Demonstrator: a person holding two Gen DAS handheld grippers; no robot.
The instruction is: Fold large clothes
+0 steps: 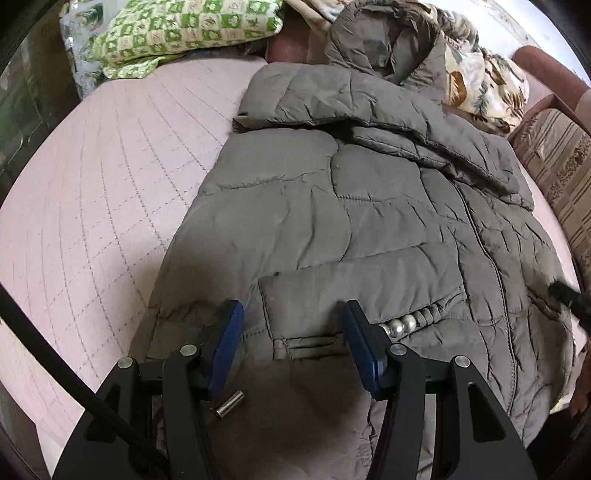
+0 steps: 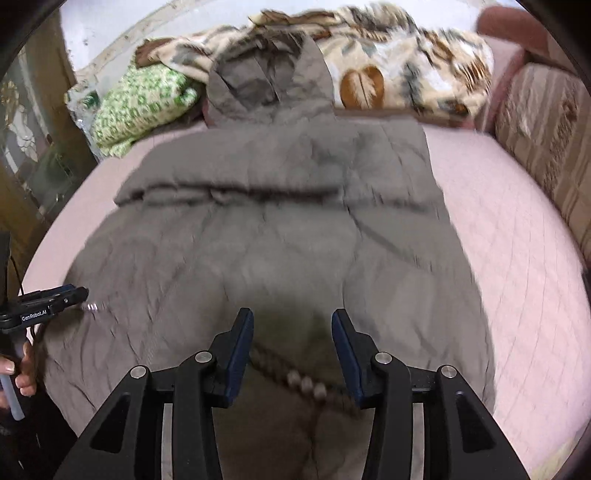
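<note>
A large grey-brown quilted hooded jacket [image 1: 369, 206] lies spread on a pink quilted bed [image 1: 96, 192], hood toward the far end and sleeves folded across the chest. My left gripper [image 1: 291, 314] is open just above the jacket's hem, over a pocket with a row of pearl beads [image 1: 406, 323]. In the right wrist view, which is blurred, the jacket [image 2: 280, 229] fills the middle and my right gripper [image 2: 291, 325] is open above its lower edge, near the beads [image 2: 306, 384]. The left gripper also shows at the left edge of that view [image 2: 70, 293].
A green checked pillow [image 1: 184, 29] and a floral blanket [image 1: 480, 74] lie at the bed's far end. A striped upholstered sofa side [image 1: 554, 162] borders the bed on the right. A dark cabinet [image 2: 33, 155] stands on the left.
</note>
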